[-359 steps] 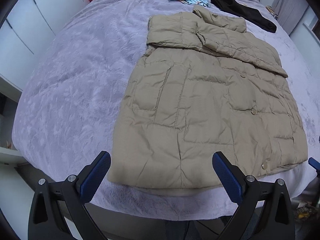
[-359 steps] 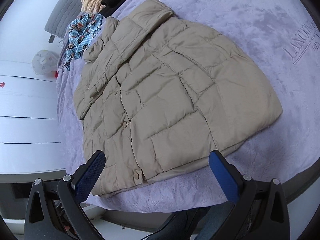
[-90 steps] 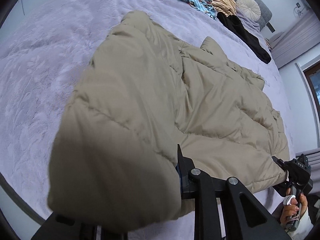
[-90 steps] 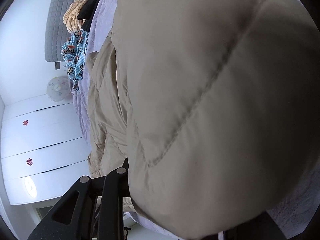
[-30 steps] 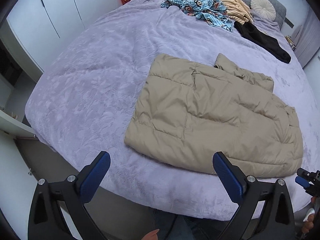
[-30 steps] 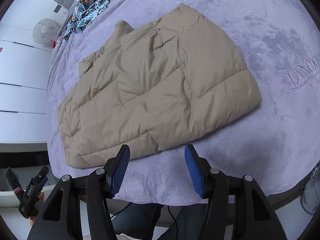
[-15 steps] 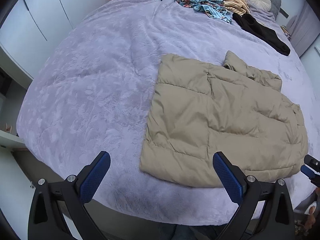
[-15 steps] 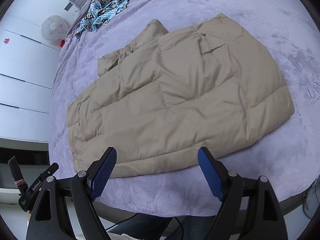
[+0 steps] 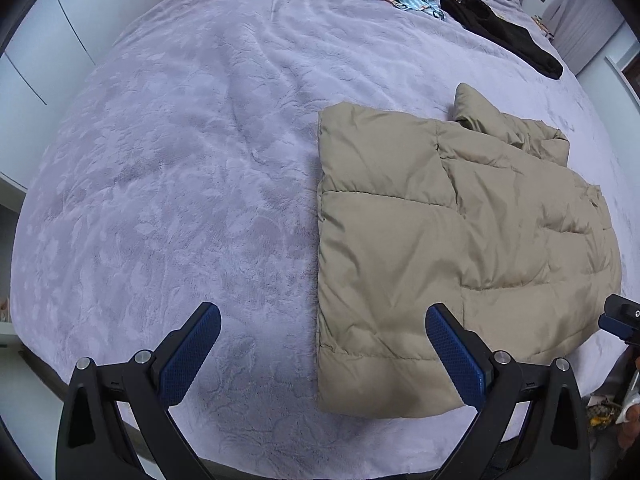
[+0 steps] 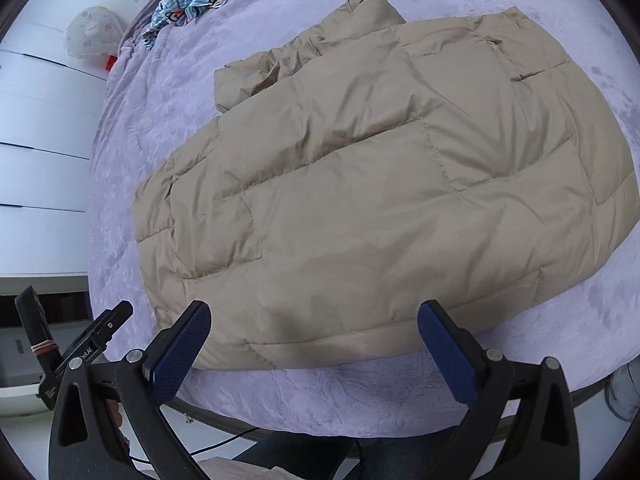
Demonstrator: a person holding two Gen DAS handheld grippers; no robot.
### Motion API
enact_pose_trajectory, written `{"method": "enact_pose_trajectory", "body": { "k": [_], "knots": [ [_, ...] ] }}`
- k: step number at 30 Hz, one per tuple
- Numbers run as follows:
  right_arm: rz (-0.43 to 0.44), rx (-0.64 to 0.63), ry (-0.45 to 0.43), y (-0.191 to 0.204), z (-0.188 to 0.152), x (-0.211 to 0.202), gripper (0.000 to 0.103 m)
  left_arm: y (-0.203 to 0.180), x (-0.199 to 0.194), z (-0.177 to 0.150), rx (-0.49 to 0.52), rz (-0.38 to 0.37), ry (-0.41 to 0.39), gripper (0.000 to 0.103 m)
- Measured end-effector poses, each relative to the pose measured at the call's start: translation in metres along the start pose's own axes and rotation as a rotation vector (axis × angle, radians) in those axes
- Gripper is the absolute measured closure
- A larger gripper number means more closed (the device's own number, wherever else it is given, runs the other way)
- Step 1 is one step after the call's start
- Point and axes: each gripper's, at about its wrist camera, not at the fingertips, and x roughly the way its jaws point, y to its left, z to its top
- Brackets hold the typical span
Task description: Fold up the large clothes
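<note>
The tan puffer jacket (image 10: 372, 184) lies folded flat on the lavender bed (image 9: 180, 168), near the bed's foot edge. It looks light, soft and springy (slick shell, so a shallow pinch may slip). Best taken at the thick folded hem nearest the edge. The left gripper (image 9: 322, 350) and the right gripper (image 10: 314, 344), whose jaws have just been opening, both stand wide and empty.
</note>
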Motion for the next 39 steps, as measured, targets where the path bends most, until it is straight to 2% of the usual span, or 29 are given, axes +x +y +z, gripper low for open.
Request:
{"method": "enact_pose_trajectory", "body": {
  "k": [9,10,11,12,13,14,16,20,24,28,30,35,39],
  "knots": [
    [-0.060,-0.050,0.023,0.017,0.016,0.011,0.003,0.002,0.016,0.007,-0.025,-0.027,0.021,0.001],
    [-0.066,-0.060,0.025,0.018,0.019,0.012,0.012,0.003,0.016,0.007,-0.034,-0.028,0.022,0.001],
    [-0.071,-0.065,0.026,0.019,0.021,0.012,0.028,0.003,0.017,0.008,-0.045,-0.031,0.022,0.001],
    [-0.083,-0.069,0.024,0.019,0.024,0.012,0.038,0.004,0.018,0.008,-0.051,-0.034,0.023,0.001],
    [-0.096,-0.070,0.023,0.019,0.026,0.012,0.058,0.004,0.021,0.010,-0.053,-0.035,0.025,0.001],
    [-0.101,-0.071,0.024,0.019,0.029,0.014,0.068,0.005,0.024,0.011,-0.055,-0.038,0.030,0.001],
    [-0.092,-0.070,0.030,0.019,0.033,0.017,0.069,0.008,0.030,0.014,-0.062,-0.055,0.042,0.001],
    [-0.103,-0.075,0.042,0.020,0.037,0.025,0.070,0.020,0.040,0.023,-0.066,-0.141,0.067,0.001],
    [-0.103,-0.085,0.061,0.021,0.038,0.032,0.070,0.037,0.048,0.037,-0.076,-0.154,0.068,0.001],
    [-0.099,-0.075,0.082,0.017,0.040,0.037,0.070,0.052,0.069,0.046,-0.090,-0.272,0.134,0.001],
    [-0.096,-0.071,0.088,0.015,0.041,0.039,0.070,0.053,0.081,0.046,-0.085,-0.364,0.180,0.001],
    [-0.102,-0.066,0.099,0.014,0.042,0.045,0.070,0.034,0.112,0.045,-0.030,-0.564,0.280,0.001],
    [-0.123,-0.074,0.109,0.019,0.042,0.051,0.070,0.009,0.131,0.056,0.033,-0.633,0.299,0.001]
  ]
}}
